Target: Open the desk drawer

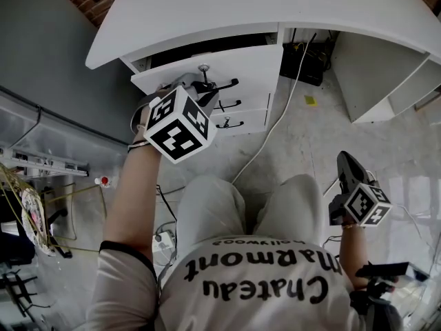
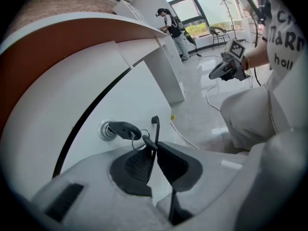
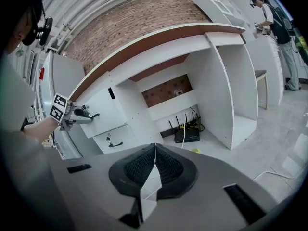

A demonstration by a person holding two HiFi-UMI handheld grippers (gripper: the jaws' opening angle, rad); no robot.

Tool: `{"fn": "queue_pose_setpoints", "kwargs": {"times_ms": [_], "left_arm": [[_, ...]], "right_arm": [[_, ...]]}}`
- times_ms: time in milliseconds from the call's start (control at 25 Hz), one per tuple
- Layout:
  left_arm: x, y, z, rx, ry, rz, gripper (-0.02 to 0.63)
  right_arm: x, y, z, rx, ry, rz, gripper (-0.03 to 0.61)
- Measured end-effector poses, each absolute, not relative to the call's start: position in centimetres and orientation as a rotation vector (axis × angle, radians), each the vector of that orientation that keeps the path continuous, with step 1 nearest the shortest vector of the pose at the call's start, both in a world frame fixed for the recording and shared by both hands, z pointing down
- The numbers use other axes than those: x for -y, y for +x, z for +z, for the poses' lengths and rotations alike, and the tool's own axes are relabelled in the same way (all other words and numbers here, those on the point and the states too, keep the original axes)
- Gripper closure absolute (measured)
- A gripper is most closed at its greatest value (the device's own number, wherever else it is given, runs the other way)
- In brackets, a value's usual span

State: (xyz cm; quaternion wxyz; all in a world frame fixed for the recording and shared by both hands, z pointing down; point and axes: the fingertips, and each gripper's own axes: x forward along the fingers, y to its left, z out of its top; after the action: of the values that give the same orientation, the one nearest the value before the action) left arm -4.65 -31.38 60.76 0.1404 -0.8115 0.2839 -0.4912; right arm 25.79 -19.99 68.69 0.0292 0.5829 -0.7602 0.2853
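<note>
The white desk (image 1: 241, 5) has a stack of drawers at its left. The top drawer (image 1: 241, 66) stands out a little from the desk, with a dark gap above its front. A key (image 2: 123, 129) with a ring sits in its lock. My left gripper (image 1: 209, 88) is at that drawer's thin black handle (image 2: 155, 125); in the left gripper view the gripper (image 2: 155, 150) is shut on the handle, which runs down between the pads. My right gripper (image 1: 346, 160) hangs beside the person's right knee, away from the desk; in its own view the gripper (image 3: 155, 152) is shut on nothing.
Two lower drawers (image 1: 242, 113) with black handles are closed. A white cable (image 1: 275, 129) runs across the floor from a black router (image 3: 187, 134) under the desk. Open white shelving (image 1: 393, 81) stands at the right. Another person (image 3: 274, 18) stands far off.
</note>
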Motion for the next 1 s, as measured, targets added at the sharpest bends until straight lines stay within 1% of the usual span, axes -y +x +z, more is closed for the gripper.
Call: {"fn": "queue_pose_setpoints", "kwargs": {"times_ms": [480, 1000], "left_arm": [[27.8, -4.7, 60.9, -0.781, -2.364, -1.428, 0.572], [25.1, -4.8, 60.5, -0.762, -2.37, -1.404, 0.572]], "right_arm": [[20.6, 25.3, 67.8, 2.365, 1.839, 0.874, 0.565], [22.2, 23.3, 67.2, 2.385, 1.771, 0.859, 0.565]]}}
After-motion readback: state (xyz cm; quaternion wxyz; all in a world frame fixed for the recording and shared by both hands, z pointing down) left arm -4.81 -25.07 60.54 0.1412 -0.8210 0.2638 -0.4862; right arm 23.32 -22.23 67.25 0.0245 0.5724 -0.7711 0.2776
